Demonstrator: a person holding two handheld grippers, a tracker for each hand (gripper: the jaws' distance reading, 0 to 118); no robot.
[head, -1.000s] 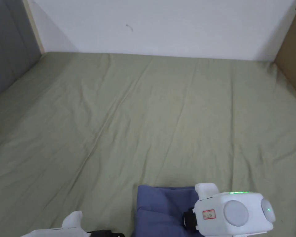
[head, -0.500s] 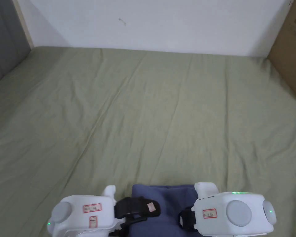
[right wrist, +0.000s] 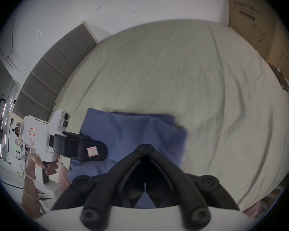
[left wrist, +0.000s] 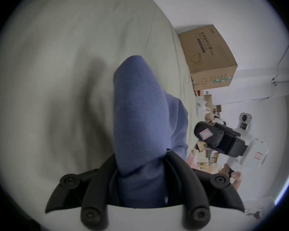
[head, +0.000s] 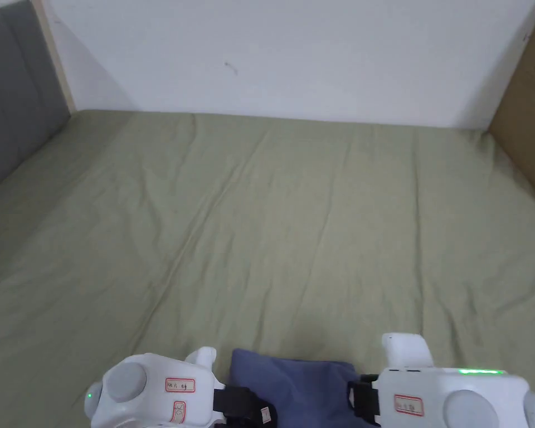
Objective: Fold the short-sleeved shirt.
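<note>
The blue shirt [head: 297, 384] lies as a compact folded bundle on the green sheet at the near edge of the bed. In the left gripper view a thick fold of the shirt [left wrist: 137, 109] rises from between the jaws of my left gripper [left wrist: 140, 156], which is shut on it. In the head view my left gripper [head: 249, 409] sits at the shirt's left edge. My right gripper [right wrist: 145, 148] has its jaws together over the shirt [right wrist: 132, 131], and nothing shows pinched between its tips. From the left gripper view the right gripper [left wrist: 205, 133] hangs off the cloth.
The wrinkled green bed sheet [head: 294, 223] stretches far ahead to a white wall. A cardboard box [head: 531, 122] stands at the right side of the bed. A grey padded headboard [head: 10, 111] borders the left.
My left gripper came up from the lower left to the shirt's left edge. The right gripper has shifted slightly right and lower in the picture. The head camera has also moved.
</note>
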